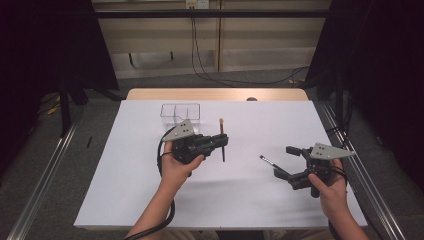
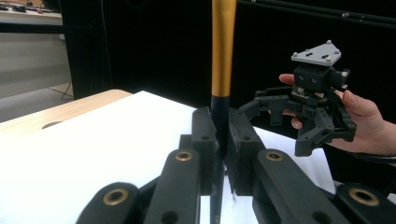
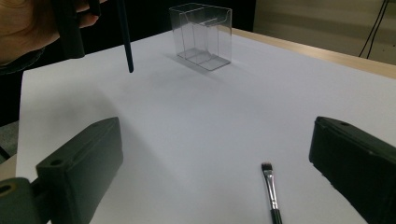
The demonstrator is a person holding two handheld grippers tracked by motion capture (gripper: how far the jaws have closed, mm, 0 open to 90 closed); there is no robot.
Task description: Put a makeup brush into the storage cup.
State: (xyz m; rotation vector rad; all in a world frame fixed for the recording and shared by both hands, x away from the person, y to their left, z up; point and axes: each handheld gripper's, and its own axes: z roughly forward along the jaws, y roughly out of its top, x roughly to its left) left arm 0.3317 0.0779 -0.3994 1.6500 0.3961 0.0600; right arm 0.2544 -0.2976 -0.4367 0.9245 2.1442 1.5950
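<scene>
My left gripper (image 1: 223, 141) is shut on a long makeup brush (image 1: 221, 131) with a black handle and a gold ferrule, held upright off the white table. In the left gripper view the jaws (image 2: 219, 133) pinch the black handle just below the gold ferrule (image 2: 223, 46). To the right, my right gripper (image 1: 285, 161) stands open and low over the table. A small flat brush (image 1: 267, 161) lies on the sheet just ahead of it, and it shows as the small brush (image 3: 271, 186) between the wide-apart right gripper (image 3: 215, 140) jaws, touching neither.
A clear plastic box (image 1: 180, 112) with compartments stands at the back of the white table (image 1: 150, 200), behind the left gripper; it is also the box (image 3: 201, 35) far ahead in the right gripper view. Wooden table edge and cables lie beyond.
</scene>
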